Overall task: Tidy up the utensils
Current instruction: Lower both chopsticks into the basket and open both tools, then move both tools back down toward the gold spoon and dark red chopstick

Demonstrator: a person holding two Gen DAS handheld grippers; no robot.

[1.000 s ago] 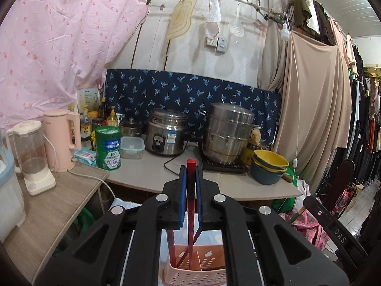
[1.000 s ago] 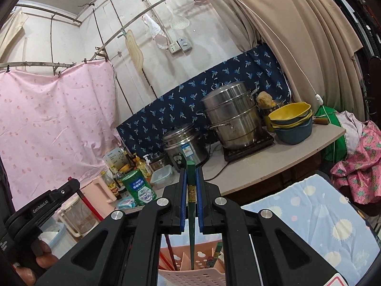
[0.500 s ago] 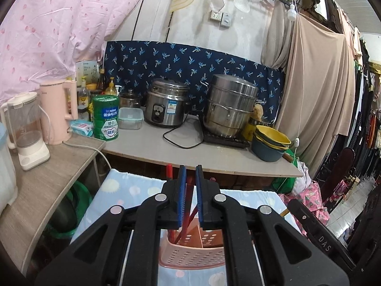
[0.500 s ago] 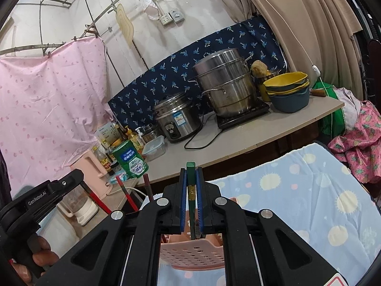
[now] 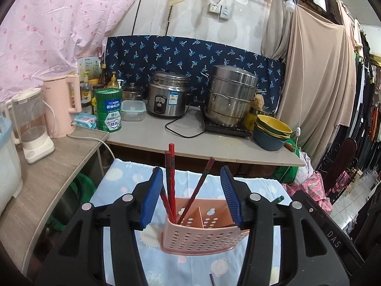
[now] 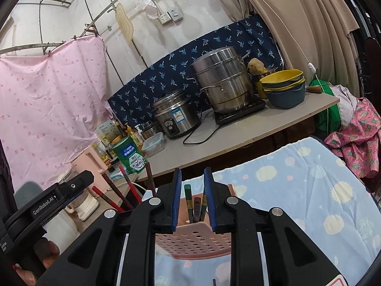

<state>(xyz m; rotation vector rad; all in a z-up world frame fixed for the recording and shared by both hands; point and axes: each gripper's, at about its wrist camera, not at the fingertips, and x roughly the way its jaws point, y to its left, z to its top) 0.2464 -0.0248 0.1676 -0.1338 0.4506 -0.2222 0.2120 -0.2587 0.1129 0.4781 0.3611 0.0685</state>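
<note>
Left claw (image 5: 193,197): jaws spread wide, holding nothing, just above the pink basket (image 5: 202,236). Red chopsticks (image 5: 170,181) stand in the basket's left compartment: two near upright, a third leaning right. Basket sits on the blue dotted cloth (image 5: 190,269) in front of the grey table (image 5: 152,138).

Right claw (image 6: 192,200): jaws parted partway, nothing pinched, over the basket's (image 6: 190,240) right compartment. Green chopsticks (image 6: 188,200) stand there between the blue pads, not touched as far as I can tell. Red ones (image 6: 128,186) sit left of the basket divider, beside the left claw body (image 6: 47,202).
</note>
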